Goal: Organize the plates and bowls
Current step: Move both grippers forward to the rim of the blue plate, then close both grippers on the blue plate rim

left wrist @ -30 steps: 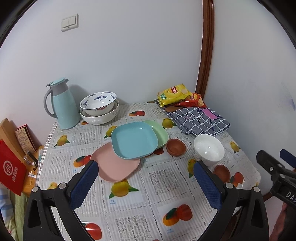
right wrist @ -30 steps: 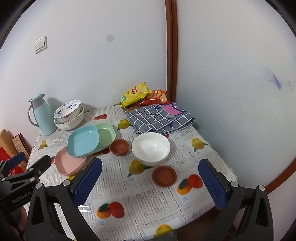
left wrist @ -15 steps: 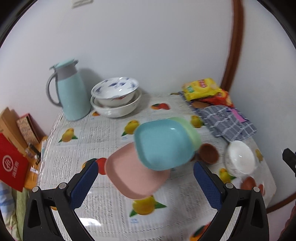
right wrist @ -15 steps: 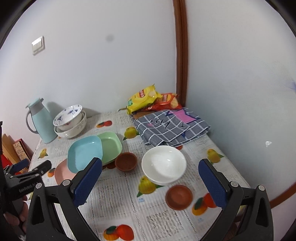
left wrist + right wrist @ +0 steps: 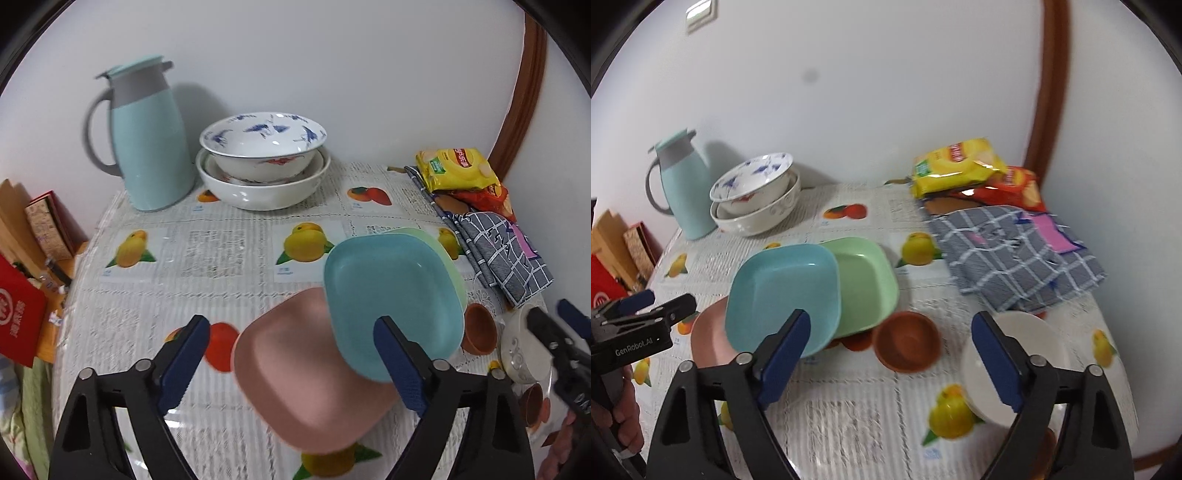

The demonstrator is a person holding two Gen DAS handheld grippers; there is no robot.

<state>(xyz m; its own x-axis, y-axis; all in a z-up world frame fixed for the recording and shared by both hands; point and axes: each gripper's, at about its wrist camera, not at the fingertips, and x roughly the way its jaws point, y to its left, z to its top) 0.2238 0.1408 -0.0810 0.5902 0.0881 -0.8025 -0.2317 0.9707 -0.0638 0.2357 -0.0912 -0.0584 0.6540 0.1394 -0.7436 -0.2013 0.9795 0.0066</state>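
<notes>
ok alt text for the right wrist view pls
The right tongs, jaws closing on nothing, hang over a fruit-print table above a small brown bowl, with a white bowl by the right finger. Behind lie overlapping blue, green and pink plates.

Black-framed tongs (image 5: 291, 363) with blue pads (image 5: 184, 360), silver screws, white "GenRobot.AI" lettering on the side.

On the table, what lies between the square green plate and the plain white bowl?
In the right wrist view, one small brown clay bowl sits between the square green plate and the plain white bowl, near the plate's corner.
</notes>
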